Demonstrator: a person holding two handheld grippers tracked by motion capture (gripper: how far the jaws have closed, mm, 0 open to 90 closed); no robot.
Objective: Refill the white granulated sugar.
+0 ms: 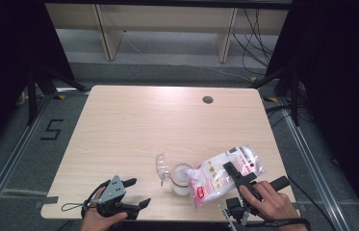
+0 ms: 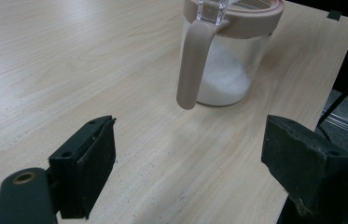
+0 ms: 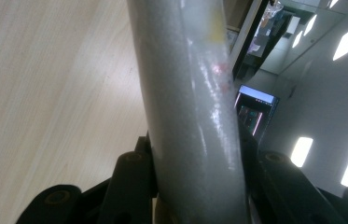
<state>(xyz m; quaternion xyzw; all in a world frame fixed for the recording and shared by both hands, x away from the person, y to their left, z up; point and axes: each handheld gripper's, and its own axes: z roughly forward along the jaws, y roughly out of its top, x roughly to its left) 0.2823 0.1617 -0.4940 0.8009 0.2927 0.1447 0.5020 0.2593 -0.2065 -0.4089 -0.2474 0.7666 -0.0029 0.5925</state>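
Right gripper (image 1: 235, 177): near the table's front right corner, jaws clenched on a bag (image 1: 225, 174). In the right gripper view the bag (image 3: 192, 112) rises between the two black jaws as a pale, glossy, bulging column, pinched in on both sides.

Left gripper (image 1: 136, 192): at the front edge of the table, left of centre, held in a hand (image 1: 101, 219). Jaws released and standing wide, nothing between them; in the left gripper view the left gripper (image 2: 188, 158) shows bare wood between its pads.

Bag: clear plastic pouch with white contents, red and white printing with small yellow marks. It is held tilted above the front right part of the table, its lower end toward the front edge, its printed end toward the right edge. One side sits just beside the jar's mouth; whether it touches the rim I cannot tell.

Jar (image 2: 225, 53): clear glass, upright, near the front edge between the two grippers. A dusty-pink collar rings its top and a pink handle hangs down the side facing the left gripper. White granules fill its lower part. A clear lid (image 1: 161, 164) stands flipped up on its left.

Table (image 1: 134, 125): light wood, rounded corners, a dark round hole near the back edge.
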